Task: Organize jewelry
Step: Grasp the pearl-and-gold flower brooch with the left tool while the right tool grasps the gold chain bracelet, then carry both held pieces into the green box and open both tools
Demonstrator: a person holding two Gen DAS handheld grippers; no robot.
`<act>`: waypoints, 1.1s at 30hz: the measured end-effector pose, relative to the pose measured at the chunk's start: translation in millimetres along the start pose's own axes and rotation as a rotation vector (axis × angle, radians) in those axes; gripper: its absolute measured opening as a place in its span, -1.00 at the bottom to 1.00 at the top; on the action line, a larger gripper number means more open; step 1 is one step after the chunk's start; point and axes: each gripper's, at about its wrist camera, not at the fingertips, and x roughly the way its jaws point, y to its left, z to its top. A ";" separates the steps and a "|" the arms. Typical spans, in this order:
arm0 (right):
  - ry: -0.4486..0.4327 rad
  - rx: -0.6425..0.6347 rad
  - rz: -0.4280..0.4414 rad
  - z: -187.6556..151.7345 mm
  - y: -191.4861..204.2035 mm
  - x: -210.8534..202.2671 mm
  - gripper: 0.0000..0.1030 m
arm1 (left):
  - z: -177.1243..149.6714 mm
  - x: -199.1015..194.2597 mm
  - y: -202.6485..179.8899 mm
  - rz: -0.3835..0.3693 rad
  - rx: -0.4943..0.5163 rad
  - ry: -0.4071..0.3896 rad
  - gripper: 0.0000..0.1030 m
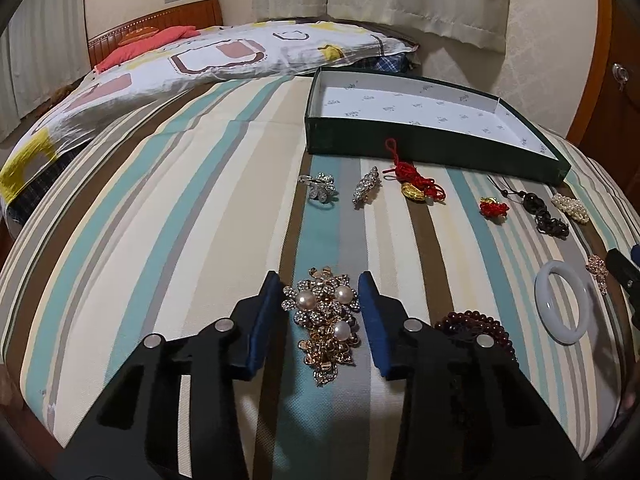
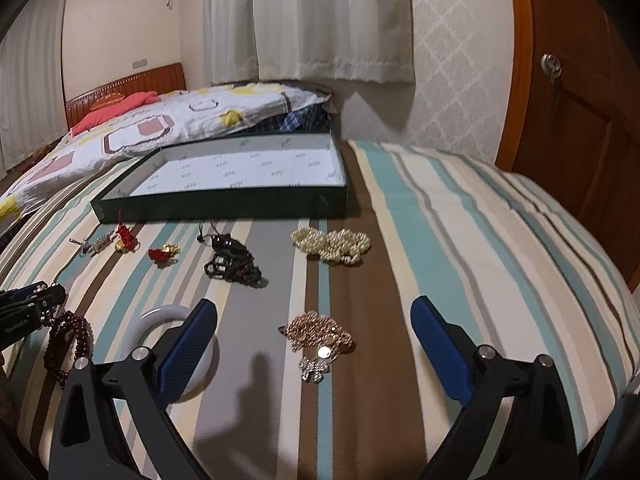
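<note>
My left gripper is open, its blue pads on either side of a gold and rhinestone pearl brooch lying on the striped bedspread. My right gripper is wide open above a gold chain with a rhinestone pendant. A dark green box with a white lining stands open at the back, also in the right wrist view. A white bangle lies right of the left gripper, partly under my right gripper's left finger.
Other jewelry lies on the bedspread: rhinestone brooches, a red knot charm, a red bead piece, a dark necklace, pearl strands, dark red beads. A patterned quilt lies behind. A wooden door is right.
</note>
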 end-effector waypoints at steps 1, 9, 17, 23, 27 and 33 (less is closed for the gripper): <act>0.013 0.003 0.006 0.3 -0.3 1.8 0.41 | 0.1 0.1 -0.4 0.001 0.001 -0.002 -0.32; 0.096 0.007 0.015 -1.8 0.2 14.2 0.12 | 0.4 -0.1 -0.6 0.004 -0.004 -0.005 -0.36; 0.136 0.017 0.065 -5.4 -3.3 18.5 -0.66 | 0.1 -1.1 0.8 0.006 -0.012 -0.010 -0.39; 0.108 0.022 0.077 -5.6 -3.9 13.2 -0.79 | 0.3 -3.6 1.4 0.010 -0.016 -0.021 -0.44; 0.072 0.011 0.074 -4.0 -2.2 6.4 -0.81 | 0.2 -4.4 1.4 0.017 -0.017 -0.026 -0.44; 0.029 -0.001 0.071 2.5 -1.9 -1.2 -0.82 | 1.6 -10.8 0.3 0.023 -0.016 -0.045 -0.44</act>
